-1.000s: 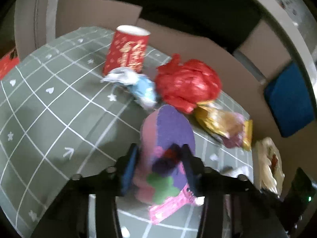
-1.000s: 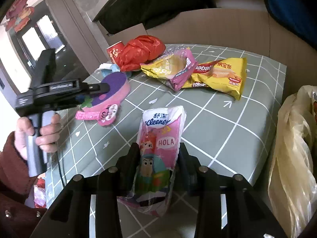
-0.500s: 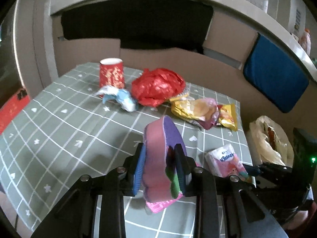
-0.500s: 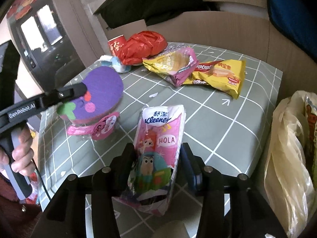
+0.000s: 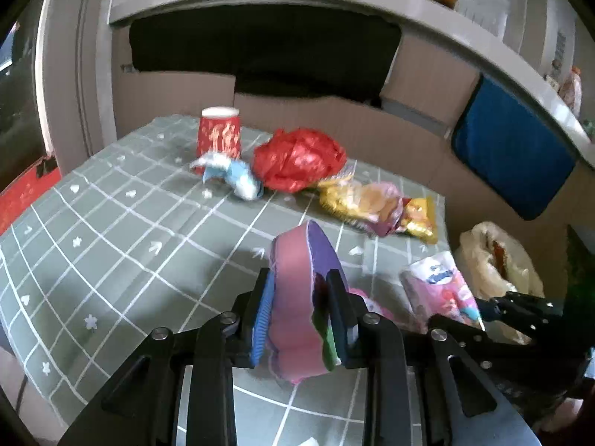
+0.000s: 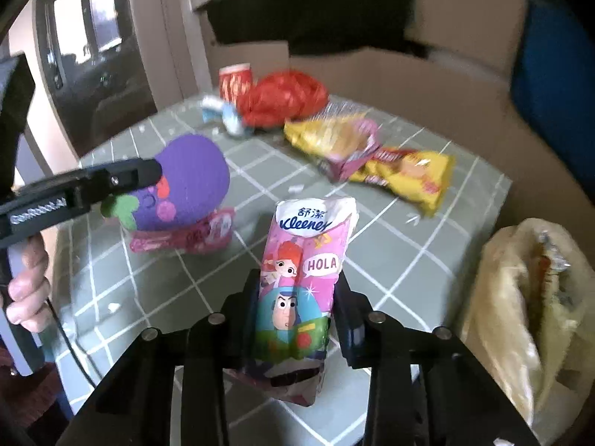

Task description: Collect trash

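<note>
Now the table (image 5: 111,245) with its green checked cloth has lots of trash on it. At the far end stands a red paper cup (image 5: 218,132), upright. Just in front of it lies a crumpled blue and white wrapper (image 5: 232,174), and right beside that sits a scrunched red plastic bag (image 5: 299,158). Next to the red bag lies a gold and pink snack bag (image 6: 331,141), and a yellow snack bag (image 6: 412,174) touches it. A flat pink wrapper (image 6: 193,238) lies on the cloth below the left gripper. Beside the table edge, on the right, hangs a pale plastic bag (image 6: 520,297) with some trash inside. Nothing stands between the grippers and that bag. A hand (image 6: 28,282) holds the left gripper's handle. The left gripper (image 5: 299,308) is closed partway and pinches a soft purple and pink sponge (image 5: 297,297), which is lifted off the cloth. Its jaws have just been closing, with the sponge between them. The right gripper (image 6: 295,297) is closed partway too and squeezes a pink tissue pack (image 6: 301,271), and the pack looks lifted clear of the cloth. Its jaws have just been closing as well, with the pack between them.
</note>
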`<state>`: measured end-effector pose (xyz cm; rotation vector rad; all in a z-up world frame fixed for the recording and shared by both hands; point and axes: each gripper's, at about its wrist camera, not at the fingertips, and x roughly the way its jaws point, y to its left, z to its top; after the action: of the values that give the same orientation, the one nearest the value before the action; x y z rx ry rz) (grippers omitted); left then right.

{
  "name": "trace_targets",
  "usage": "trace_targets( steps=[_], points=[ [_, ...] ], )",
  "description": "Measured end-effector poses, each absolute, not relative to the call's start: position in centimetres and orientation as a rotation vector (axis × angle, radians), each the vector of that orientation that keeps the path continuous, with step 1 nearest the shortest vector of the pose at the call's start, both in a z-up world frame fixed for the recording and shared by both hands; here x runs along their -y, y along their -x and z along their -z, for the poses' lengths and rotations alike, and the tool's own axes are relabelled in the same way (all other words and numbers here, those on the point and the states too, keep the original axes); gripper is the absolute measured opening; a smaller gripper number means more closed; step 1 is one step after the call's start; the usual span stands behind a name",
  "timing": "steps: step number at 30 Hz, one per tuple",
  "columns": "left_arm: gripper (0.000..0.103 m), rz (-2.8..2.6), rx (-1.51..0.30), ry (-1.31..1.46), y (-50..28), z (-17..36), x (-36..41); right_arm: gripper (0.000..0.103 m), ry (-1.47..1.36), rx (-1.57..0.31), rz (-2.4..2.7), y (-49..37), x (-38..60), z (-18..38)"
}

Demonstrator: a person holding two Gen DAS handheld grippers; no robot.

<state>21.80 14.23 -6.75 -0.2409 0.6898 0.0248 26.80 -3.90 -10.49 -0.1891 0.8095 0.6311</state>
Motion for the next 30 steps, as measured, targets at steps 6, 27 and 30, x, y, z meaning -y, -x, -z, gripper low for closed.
trace_targets(
  steps=[6,27,30],
  points=[
    [0.009,-0.005,-0.579,0.197,-20.2,3.3,-12.2,0.032,0.106,-0.701,-0.593,-25.2,7.1,6.6],
    [0.044,0.013,-0.756,0.503,-21.2,7.9,-18.4,0.032,0.032,-0.759,-0.723,-24.4,7.4,7.3],
    [0.045,0.016,-0.772,0.587,-20.8,9.2,-20.0,0.032,0.066,-0.791,-0.819,-24.0,4.1,7.7]
  ],
)
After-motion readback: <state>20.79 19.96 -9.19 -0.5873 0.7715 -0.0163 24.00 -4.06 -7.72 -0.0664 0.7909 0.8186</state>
